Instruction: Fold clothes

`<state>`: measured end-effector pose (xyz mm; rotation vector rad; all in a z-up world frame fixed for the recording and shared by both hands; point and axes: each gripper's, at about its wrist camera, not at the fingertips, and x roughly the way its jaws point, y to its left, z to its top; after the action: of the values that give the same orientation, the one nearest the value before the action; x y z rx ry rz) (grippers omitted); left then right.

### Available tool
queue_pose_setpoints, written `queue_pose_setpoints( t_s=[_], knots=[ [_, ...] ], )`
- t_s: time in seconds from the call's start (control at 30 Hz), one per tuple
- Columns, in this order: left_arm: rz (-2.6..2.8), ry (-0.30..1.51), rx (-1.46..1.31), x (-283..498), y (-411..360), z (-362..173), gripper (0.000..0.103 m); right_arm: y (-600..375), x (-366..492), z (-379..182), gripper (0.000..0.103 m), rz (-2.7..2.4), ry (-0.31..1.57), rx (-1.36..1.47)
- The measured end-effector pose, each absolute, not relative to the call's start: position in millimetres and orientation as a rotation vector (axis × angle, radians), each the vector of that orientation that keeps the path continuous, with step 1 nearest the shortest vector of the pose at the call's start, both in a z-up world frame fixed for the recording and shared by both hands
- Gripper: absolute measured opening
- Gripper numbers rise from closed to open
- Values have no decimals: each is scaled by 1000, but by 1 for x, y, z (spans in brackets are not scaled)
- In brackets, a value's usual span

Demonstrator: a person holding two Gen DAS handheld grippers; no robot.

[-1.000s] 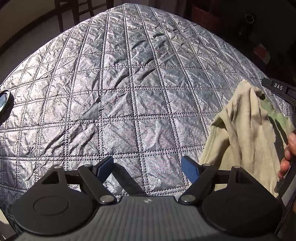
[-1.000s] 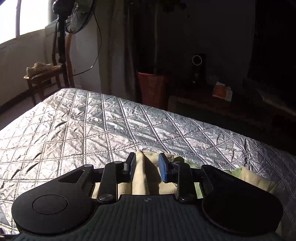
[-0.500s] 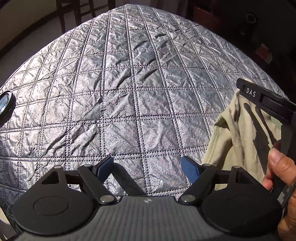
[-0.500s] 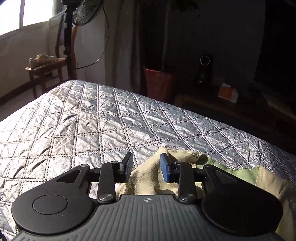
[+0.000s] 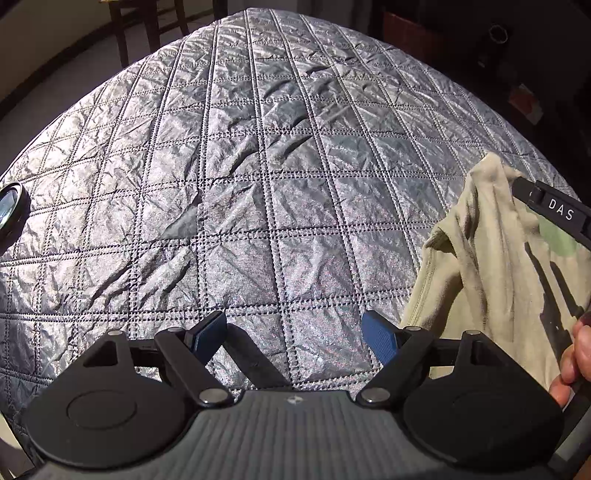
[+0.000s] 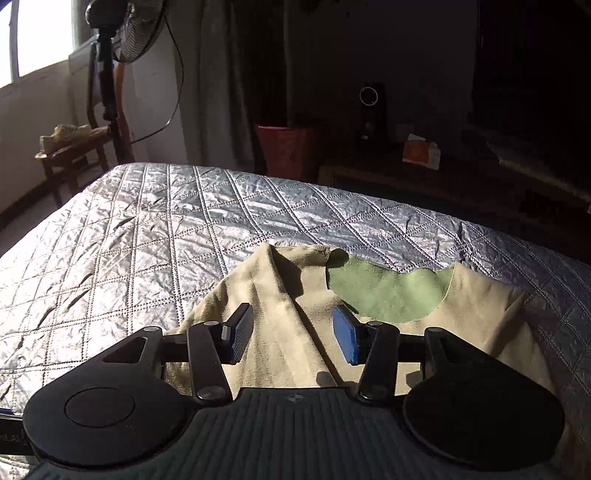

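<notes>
On the bed: quilted silver bedspread [image 5: 258, 192], wide bare stretch beside beige shirt [image 6: 280, 332].
Left gripper [image 5: 295, 334]: jaws spread.
Right gripper [image 6: 293, 332]: jaws spread over shirt.

You are looking at a silver-grey quilt [image 5: 258, 177] stitched in a diamond grid of dark double lines. On it is lying a beige shirt [image 6: 280, 332] showing a pale green lining [image 6: 388, 295] inside its neck. Both the left gripper [image 5: 295, 332] and the right gripper [image 6: 293, 332] are showing black bodies with blue pads [image 5: 380, 339]. Behind the quilt you are seeing a red-brown bin [image 6: 288, 151], a brown wooden chair [image 6: 74, 147] and a black fan [image 6: 125, 33].
</notes>
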<state>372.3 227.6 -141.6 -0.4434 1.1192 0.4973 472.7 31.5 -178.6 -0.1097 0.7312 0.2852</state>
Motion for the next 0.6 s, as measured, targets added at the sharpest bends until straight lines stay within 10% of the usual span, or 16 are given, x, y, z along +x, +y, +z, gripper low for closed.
queue_pose_setpoints(
  t_s=[0.6],
  knots=[
    [527, 1130, -400, 389, 232, -157, 78, -3, 360, -193, 62, 298, 883, -128]
  ],
)
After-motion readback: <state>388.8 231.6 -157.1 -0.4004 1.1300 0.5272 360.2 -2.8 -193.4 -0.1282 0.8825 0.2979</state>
